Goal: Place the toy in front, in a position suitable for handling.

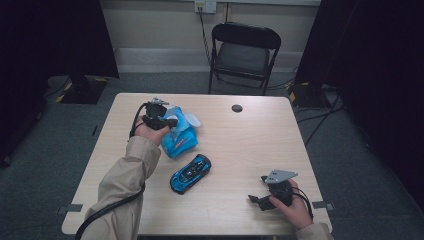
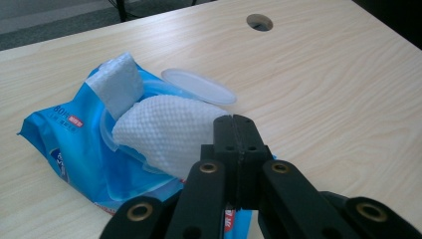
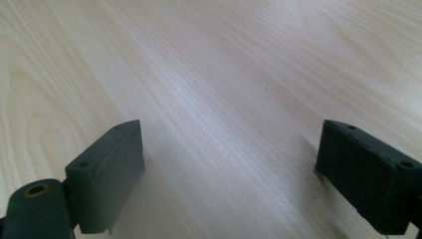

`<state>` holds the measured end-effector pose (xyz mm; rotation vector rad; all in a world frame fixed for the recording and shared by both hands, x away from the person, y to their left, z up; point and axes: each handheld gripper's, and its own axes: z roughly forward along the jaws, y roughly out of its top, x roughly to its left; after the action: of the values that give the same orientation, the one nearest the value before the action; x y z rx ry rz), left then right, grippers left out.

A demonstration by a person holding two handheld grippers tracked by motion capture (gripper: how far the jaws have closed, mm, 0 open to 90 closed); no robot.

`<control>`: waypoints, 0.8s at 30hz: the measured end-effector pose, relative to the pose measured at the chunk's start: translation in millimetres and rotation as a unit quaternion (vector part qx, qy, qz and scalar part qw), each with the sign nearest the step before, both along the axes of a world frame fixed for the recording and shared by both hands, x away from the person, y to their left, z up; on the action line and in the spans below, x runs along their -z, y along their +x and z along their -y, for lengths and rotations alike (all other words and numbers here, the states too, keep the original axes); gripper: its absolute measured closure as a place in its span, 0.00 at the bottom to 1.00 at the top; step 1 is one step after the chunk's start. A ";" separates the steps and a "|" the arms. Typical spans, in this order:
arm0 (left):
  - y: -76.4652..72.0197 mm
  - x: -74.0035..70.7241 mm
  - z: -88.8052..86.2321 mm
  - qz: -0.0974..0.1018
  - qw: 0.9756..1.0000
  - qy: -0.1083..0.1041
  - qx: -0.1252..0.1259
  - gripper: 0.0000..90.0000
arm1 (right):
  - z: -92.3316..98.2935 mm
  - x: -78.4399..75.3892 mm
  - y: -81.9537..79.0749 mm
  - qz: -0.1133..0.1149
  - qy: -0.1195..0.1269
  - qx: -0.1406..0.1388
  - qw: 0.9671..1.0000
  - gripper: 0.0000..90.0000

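A blue pack of wet wipes [image 1: 181, 140] lies on the table's back left, its clear lid [image 2: 198, 85] flipped open. A white wipe [image 2: 164, 132] stretches out of the pack's opening up to my left gripper [image 2: 237, 124], whose jaws are pressed together on the wipe's edge. A second folded wipe [image 2: 115, 82] stands up from the pack behind it. In the high view the left gripper [image 1: 170, 121] hovers just over the pack. A blue toy car [image 1: 190, 173] sits in the table's middle. My right gripper [image 1: 258, 188] rests near the front right, open over bare wood [image 3: 229, 164].
The light wooden table [image 1: 250, 145] has a round cable hole [image 1: 237, 108] near its back edge. A black folding chair [image 1: 243, 52] stands behind the table. Dark curtains hang on both sides, and cables run over the floor on the right.
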<state>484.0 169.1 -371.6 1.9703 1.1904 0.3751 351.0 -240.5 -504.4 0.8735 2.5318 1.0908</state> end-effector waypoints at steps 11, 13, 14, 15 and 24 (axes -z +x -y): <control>-17.6 -12.6 6.7 0.005 1.000 0.000 0.025 1.00 | 0.0 0.0 0.0 0.000 0.000 0.000 1.000 0.12; -20.5 -13.5 7.7 0.004 1.000 -0.002 0.027 1.00 | 0.0 0.0 0.1 0.000 0.000 0.000 1.000 0.12; -21.1 -13.7 8.0 0.005 1.000 -0.003 0.028 1.00 | 0.0 0.0 0.0 0.000 0.000 0.000 1.000 0.12; -22.3 -14.8 8.0 0.005 0.999 -0.003 0.031 1.00 | 0.0 0.0 0.1 0.000 0.000 0.000 1.000 0.12; -25.9 -27.5 11.4 0.004 0.999 -0.014 0.038 1.00 | -0.4 0.2 0.4 0.001 0.000 0.000 1.000 0.11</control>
<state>458.1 157.7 -344.1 1.9821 1.1063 0.3264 351.4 -240.2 -504.6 0.8734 2.5298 1.0908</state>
